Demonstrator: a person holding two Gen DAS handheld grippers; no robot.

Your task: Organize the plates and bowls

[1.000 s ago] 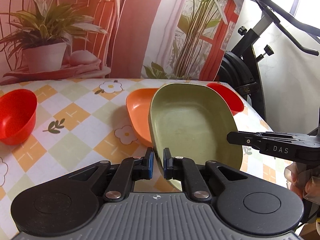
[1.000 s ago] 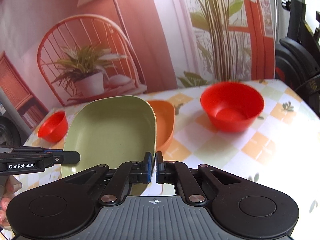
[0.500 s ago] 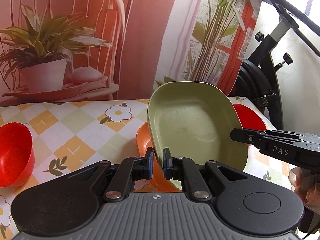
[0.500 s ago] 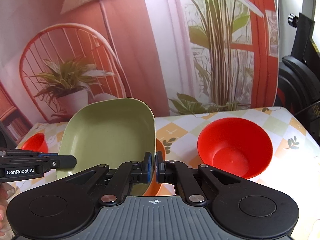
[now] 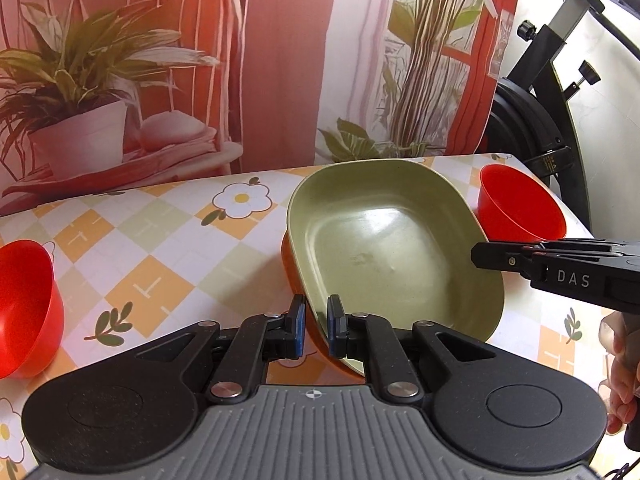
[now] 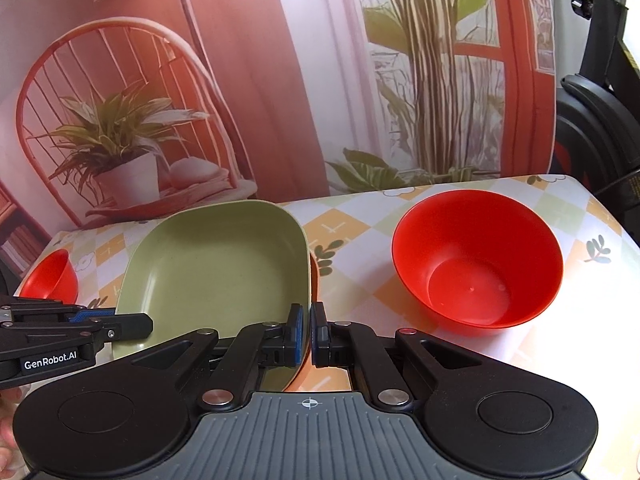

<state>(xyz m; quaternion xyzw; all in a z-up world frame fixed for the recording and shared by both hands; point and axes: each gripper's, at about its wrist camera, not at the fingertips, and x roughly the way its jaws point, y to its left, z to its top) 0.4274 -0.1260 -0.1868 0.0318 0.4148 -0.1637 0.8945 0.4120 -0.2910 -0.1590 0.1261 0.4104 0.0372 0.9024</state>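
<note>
- Nearest in the left wrist view, the left gripper (image 5: 317, 326) has its jaws pinching the near rim of the pale green rounded-square plastic plate (image 5: 394, 248), low in the centre of the frame.
- In the right wrist view, the right gripper (image 6: 307, 334) has its jaws pinching the same plate's right rim at bottom centre, so both hands carry it together.
- Half a second ago the green plate was tilted up with its far edge high against the backdrop; now it has come down and lies nearly level.
- It now sits nested over the orange plastic plate (image 5: 289, 260), of which only a thin edge shows at the green plate's left side and under its near corner.
- My reading is that the plates are stacked or all but stacked, and what remains is to let go on both sides.
- Further out, one red plastic bowl (image 6: 476, 258) stands at right of the right wrist frame, apart from the stack, and another red plastic bowl (image 5: 28, 304) stands at the left edge of the left wrist frame; they likely need stacking next.
- All rest on the checked floral tabletop (image 5: 160, 248), with a printed plant backdrop (image 5: 260, 60) behind.
</note>
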